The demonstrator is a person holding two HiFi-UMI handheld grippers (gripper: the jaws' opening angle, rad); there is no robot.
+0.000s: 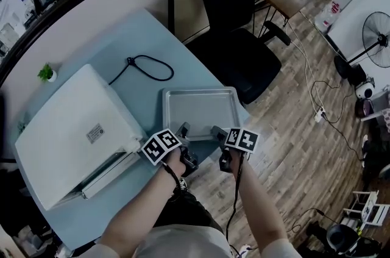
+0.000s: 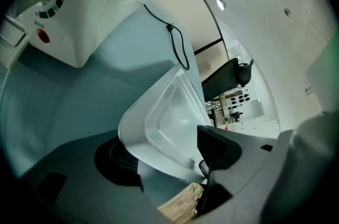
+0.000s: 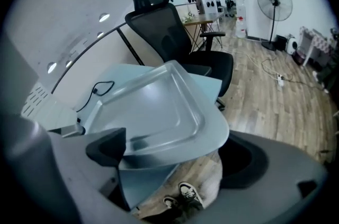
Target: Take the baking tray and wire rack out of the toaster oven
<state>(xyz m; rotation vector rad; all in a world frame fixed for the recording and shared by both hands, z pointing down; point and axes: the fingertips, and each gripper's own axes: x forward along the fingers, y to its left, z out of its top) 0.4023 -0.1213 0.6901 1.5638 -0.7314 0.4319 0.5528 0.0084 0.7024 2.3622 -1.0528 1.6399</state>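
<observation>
The metal baking tray (image 1: 200, 109) lies flat on the pale blue table (image 1: 143, 43), at its near right corner. My left gripper (image 1: 183, 131) stands at the tray's near left rim and my right gripper (image 1: 218, 131) at its near right rim. In the left gripper view the tray (image 2: 169, 119) has its rim between the spread jaws of the left gripper (image 2: 164, 158), with a gap to the pads. In the right gripper view the right gripper (image 3: 175, 158) is wide open around the tray (image 3: 153, 106) corner, which juts past the table edge. No wire rack shows.
The white toaster oven (image 1: 73, 129) sits left of the tray with its door (image 1: 109, 170) hanging open toward me. Its black cord (image 1: 149, 68) loops on the table behind the tray. A black office chair (image 1: 237, 37) stands beyond the table's right edge. A small plant (image 1: 46, 72) is far left.
</observation>
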